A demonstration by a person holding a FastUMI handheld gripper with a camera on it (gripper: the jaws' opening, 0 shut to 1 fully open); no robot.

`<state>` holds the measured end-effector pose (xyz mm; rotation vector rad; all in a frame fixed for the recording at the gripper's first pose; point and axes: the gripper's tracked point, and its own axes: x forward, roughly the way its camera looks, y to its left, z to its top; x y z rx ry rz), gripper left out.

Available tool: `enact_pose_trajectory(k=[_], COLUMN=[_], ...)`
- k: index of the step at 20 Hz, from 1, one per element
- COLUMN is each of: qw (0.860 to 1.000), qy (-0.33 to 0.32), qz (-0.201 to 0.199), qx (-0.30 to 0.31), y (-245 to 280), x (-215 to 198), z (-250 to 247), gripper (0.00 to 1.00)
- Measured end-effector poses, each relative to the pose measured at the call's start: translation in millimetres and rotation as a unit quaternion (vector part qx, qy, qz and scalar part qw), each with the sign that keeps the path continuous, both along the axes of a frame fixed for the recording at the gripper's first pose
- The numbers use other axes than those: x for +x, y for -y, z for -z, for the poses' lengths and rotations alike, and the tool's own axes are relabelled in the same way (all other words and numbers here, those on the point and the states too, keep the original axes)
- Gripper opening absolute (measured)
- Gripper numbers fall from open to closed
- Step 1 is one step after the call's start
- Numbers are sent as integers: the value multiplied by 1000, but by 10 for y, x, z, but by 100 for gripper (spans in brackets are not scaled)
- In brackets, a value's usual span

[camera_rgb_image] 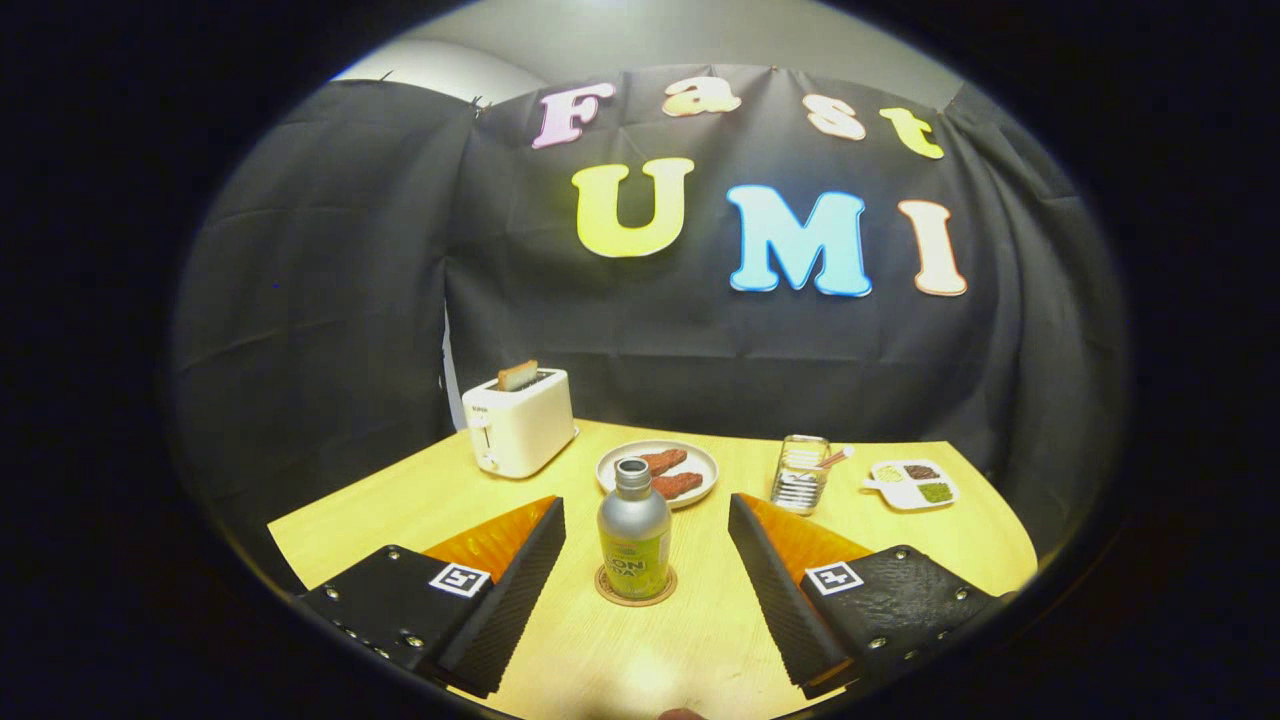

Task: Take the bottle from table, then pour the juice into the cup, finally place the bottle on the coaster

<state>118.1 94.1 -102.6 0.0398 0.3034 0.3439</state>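
Wooden table [900,530], parted tongs [647,520] above

The bottle [634,530] stands on the coaster [636,590] on the desk [380,500], between the wide-apart jaws of the gripper [646,520]. Behind it is a plate [657,472]. The toaster [518,420] sits left of the plate. The cup [800,473] and a tray [913,484] sit right.

Dim booth, sharp centre (edges perhaps warped).

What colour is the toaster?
The boxy plastic toaster is cream white, seen in the gripper view; gripper open.
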Motion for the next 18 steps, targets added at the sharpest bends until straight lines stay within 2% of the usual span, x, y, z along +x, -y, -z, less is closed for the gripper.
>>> enact_pose_trajectory(k=[9, 11, 14, 18], qw=[997, 996, 995, 993], qy=[46, 54, 59, 63], qz=[60, 74, 72, 99], qx=[15, 16, 24, 22], y=[439, 518, 546, 770], x=[-476, -554, -680, -753], z=[-685, -732, -724, -720], gripper=[99, 99, 99, 99])
